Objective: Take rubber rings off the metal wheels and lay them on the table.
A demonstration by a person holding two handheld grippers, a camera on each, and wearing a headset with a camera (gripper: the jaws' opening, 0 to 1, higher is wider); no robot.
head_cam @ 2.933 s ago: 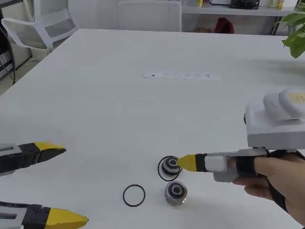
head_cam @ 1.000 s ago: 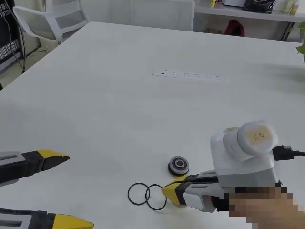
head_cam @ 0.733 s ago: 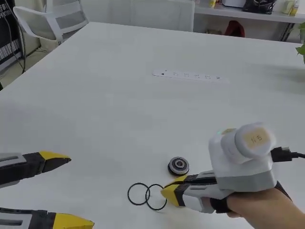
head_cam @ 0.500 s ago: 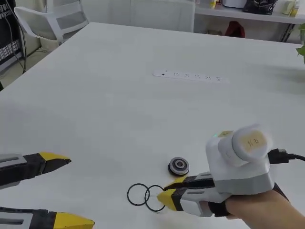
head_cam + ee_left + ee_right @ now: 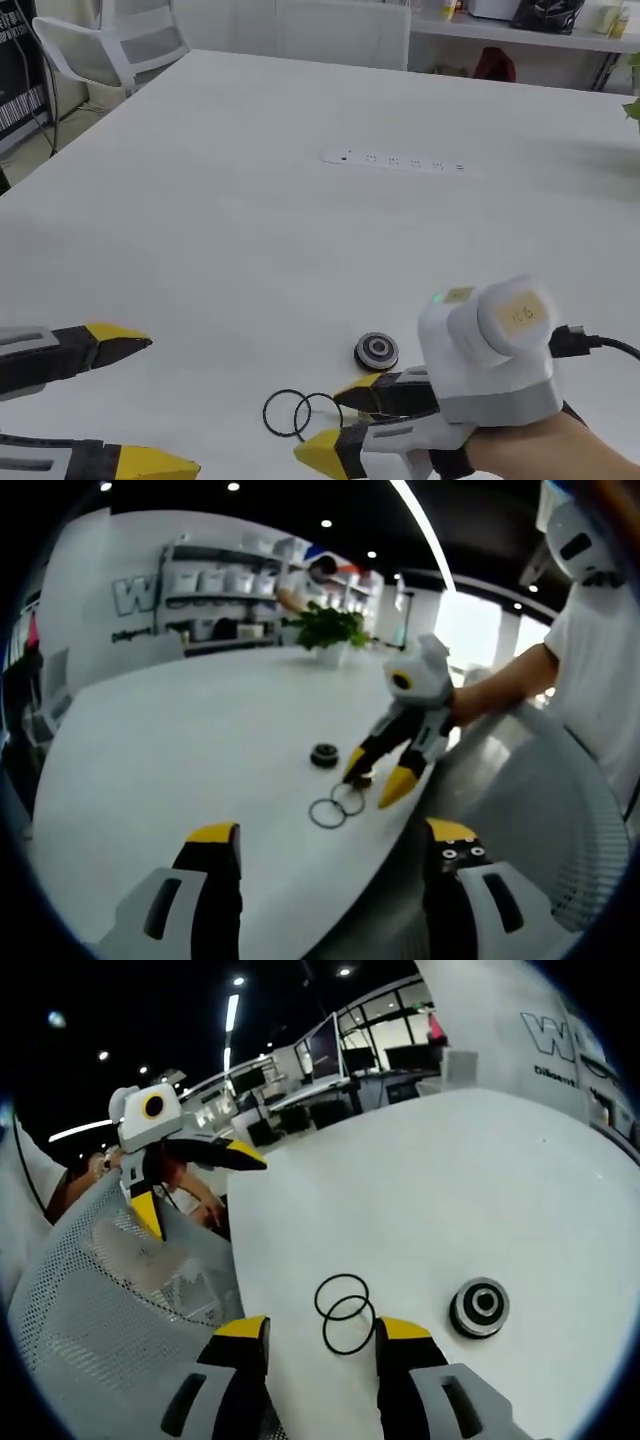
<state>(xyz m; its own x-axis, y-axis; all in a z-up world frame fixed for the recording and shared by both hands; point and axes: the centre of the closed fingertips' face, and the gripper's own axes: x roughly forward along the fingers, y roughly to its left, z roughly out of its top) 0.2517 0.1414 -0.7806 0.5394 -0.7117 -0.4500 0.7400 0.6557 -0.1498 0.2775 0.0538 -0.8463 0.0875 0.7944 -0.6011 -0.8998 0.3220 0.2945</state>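
Two rubber rings (image 5: 300, 412) lie flat and overlapping on the table (image 5: 300, 200), near a metal wheel (image 5: 376, 350), as the task requires. The right gripper (image 5: 328, 420), jaws apart and empty, hovers just over them. The left gripper (image 5: 172, 402), jaws likewise spread, idles well aside, probably unneeded.

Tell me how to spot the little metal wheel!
On the big white table, look near the front edge, this side of the power strip. The metal wheel sits just past the right gripper. It is a chunky silver disc, unlike the two thin black rubber rings beside it.
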